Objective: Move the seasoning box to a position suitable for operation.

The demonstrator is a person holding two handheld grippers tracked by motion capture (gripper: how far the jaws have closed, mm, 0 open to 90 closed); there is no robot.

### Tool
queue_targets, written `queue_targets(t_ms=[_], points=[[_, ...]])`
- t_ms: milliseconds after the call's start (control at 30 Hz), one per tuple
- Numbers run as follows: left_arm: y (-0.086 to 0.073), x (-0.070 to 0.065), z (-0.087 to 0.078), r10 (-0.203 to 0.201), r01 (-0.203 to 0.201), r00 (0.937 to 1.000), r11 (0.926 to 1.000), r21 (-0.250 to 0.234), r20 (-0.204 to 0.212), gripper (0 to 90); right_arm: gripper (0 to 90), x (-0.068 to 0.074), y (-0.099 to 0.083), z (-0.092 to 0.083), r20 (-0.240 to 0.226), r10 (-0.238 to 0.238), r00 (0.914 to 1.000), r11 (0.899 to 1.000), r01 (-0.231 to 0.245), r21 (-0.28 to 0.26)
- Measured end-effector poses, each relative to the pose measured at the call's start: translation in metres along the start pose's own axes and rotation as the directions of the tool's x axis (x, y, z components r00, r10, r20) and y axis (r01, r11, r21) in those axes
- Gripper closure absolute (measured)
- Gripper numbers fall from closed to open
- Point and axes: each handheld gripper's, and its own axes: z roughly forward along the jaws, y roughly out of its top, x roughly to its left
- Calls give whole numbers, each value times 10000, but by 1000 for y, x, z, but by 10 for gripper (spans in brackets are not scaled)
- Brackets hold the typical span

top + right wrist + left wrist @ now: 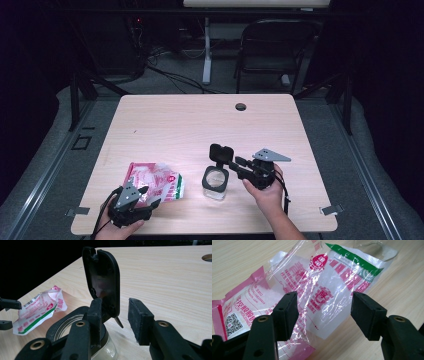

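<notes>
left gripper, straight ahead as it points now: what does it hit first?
Most likely the plastic bag: it lies on the table right ahead of the left gripper, whose open jaws straddle its near edge. Whether they already touch it is unclear.

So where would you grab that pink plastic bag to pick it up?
Probably the pink sealed edge of the bag, from the near side where the left hand-held gripper stands open over it: the bag lies flat and crinkled, and that edge lifts slightly.

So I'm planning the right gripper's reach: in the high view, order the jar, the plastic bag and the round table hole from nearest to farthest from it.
From the right gripper:
1. Jar, just left of it, lid flipped open.
2. Plastic bag, farther left, by the left gripper.
3. Table hole, near the far edge.
</notes>
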Motion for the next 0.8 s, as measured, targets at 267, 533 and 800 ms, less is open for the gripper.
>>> queue_targets(t_ms=[267,533,800], points=[[-4,-7,4,412,-406,9990,9985,371,-157,386,638,-2,0,2,-174,257,9995,9997,-257,14],[-7,-10,3,497,-486,9985,9976,487,-213,386,638,-5,1,5,-409,594,9974,9982,-598,-83],[-9,-13,7,805,-775,9958,9948,664,-440,386,638,-4,2,8,-489,606,9970,9981,-608,-29]])
